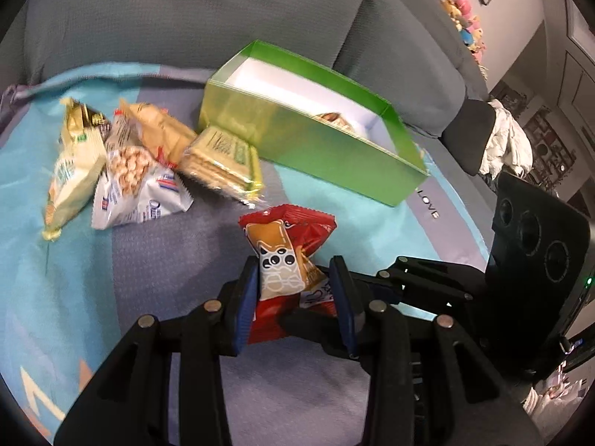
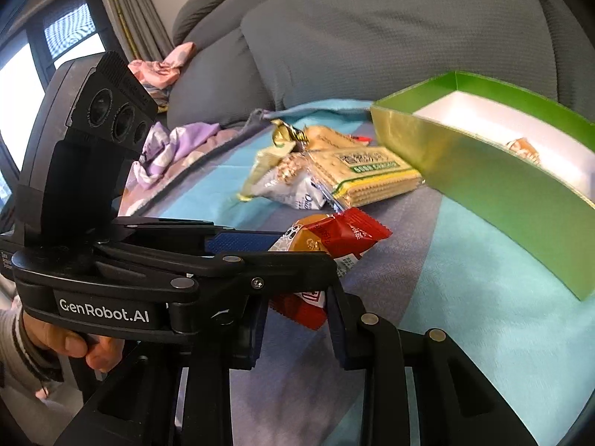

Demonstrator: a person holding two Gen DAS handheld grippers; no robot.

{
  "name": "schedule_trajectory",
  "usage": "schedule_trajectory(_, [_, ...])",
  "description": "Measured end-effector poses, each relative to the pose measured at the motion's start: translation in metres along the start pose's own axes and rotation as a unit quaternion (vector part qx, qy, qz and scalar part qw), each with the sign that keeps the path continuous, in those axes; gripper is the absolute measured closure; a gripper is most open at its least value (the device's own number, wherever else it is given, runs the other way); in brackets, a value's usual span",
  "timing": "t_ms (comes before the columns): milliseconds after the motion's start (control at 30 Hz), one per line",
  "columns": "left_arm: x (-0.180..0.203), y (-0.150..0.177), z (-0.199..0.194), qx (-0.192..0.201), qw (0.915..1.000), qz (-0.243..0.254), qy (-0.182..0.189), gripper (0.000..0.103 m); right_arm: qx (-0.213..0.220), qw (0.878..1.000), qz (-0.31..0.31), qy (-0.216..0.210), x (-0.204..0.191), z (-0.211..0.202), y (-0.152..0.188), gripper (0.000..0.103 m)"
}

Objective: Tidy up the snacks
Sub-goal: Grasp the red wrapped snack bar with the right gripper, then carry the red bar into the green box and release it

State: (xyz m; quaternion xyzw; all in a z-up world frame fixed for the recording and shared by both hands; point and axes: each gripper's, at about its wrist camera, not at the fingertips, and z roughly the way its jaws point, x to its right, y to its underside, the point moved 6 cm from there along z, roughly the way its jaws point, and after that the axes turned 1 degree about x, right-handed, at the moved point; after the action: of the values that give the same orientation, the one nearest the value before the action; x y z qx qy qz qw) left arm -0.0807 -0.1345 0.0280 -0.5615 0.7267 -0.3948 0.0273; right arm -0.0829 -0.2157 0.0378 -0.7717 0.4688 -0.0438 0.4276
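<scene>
1. While both claws clamp it, the red snack packet [image 1: 288, 256] hangs above the blue bedspread [image 1: 438, 252]: left claw [image 1: 293, 290] on its upper half, right claw [image 2: 297, 319] on its lower end.
2. Just beyond lie loose snack packs [image 1: 141, 171].
3. Beside those sits the green box [image 1: 334, 156].

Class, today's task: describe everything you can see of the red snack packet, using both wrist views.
The red snack packet is a glossy foil-like pillow pack with crimped, serrated ends, a tan and white cartoon panel and small print. It is squeezed at the middle, held above the blue-and-grey cover. The left claw pinches it between blue ribbed pads; the right claw grips its lower end. It sits in front of the green box, apart from the loose snacks.
</scene>
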Motion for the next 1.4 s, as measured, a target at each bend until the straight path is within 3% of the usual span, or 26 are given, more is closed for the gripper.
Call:
schedule_trajectory(500, [0.054, -0.058, 0.001, 0.043, 0.9972, 0.06, 0.015, 0.066, 0.079, 0.996, 0.002, 0.049, 0.013, -0.049, -0.043, 0.072])
schedule_trajectory(967, [0.085, -0.114, 0.042, 0.05, 0.9932, 0.104, 0.012, 0.066, 0.128, 0.989, 0.028, 0.074, 0.07, -0.068, -0.072, 0.072])
schedule_trajectory(1200, [0.087, -0.137, 0.069, 0.044, 0.9926, 0.113, 0.01, 0.065, 0.134, 0.986, 0.044, 0.083, 0.104, -0.068, -0.083, 0.072])
schedule_trajectory(1400, [0.082, -0.151, 0.104, 0.017, 0.9938, 0.109, 0.012, 0.066, 0.117, 0.986, 0.078, 0.091, 0.139, -0.056, -0.085, 0.072])
